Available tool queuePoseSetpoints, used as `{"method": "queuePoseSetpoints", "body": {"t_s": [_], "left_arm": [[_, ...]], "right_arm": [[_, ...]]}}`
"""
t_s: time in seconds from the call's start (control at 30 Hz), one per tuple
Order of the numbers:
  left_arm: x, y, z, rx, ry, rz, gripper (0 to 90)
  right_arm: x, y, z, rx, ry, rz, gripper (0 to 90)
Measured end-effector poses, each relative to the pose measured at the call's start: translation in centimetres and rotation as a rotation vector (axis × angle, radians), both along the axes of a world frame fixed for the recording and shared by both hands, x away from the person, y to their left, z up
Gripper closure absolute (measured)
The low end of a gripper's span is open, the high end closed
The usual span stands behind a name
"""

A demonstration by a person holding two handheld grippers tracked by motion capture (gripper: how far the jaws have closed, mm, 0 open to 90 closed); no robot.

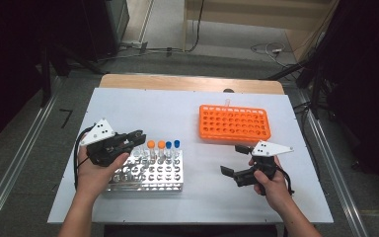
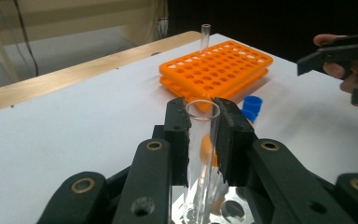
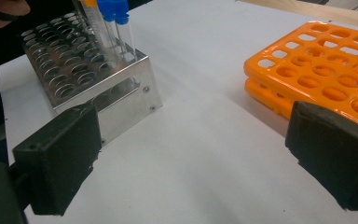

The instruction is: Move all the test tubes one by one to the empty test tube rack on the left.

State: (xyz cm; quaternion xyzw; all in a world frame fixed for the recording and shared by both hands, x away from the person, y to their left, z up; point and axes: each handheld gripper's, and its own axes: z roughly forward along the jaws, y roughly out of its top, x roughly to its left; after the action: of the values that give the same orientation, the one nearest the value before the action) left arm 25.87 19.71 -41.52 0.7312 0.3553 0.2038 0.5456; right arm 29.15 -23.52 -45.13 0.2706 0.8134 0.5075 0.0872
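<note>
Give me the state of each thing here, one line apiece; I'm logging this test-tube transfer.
left gripper: shut on the uncapped tube.
uncapped tube: clear, upright, gripped near its open rim above the metal rack.
right gripper: open, holding nothing.
metal rack: standing, mostly unfilled.
capped tubes: upright in the metal rack, orange and blue caps on.
orange rack: holds one uncapped tube at its far edge.

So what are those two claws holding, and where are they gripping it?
The left claw grips an uncapped clear tube just below its rim. The right claw is open and empty.
</note>
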Motion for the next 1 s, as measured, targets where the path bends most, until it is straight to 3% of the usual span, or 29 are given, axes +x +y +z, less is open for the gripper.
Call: {"method": "queuePoseSetpoints", "body": {"t_s": [0.23, 0.7, 0.9, 1.0], "left_arm": [[0.3, -0.3, -0.8, -0.010, -0.002, 0.019, 76.4], [0.5, -1.2, -2.2, 0.133, 0.059, -0.008, 76.0], [0.5, -1.3, -2.3, 0.144, 0.070, -0.008, 75.1], [0.5, -1.1, -2.1, 0.114, 0.070, 0.003, 67.6]], "right_arm": [[0.1, 0.0, -0.1, -0.006, 0.003, 0.001, 2.3], [0.2, 0.0, -0.3, -0.005, 0.012, 0.001, 2.3], [0.3, 0.0, -0.4, -0.011, 0.018, 0.006, 2.3], [0.4, 0.0, -0.4, -0.019, 0.019, 0.007, 2.3]]}}
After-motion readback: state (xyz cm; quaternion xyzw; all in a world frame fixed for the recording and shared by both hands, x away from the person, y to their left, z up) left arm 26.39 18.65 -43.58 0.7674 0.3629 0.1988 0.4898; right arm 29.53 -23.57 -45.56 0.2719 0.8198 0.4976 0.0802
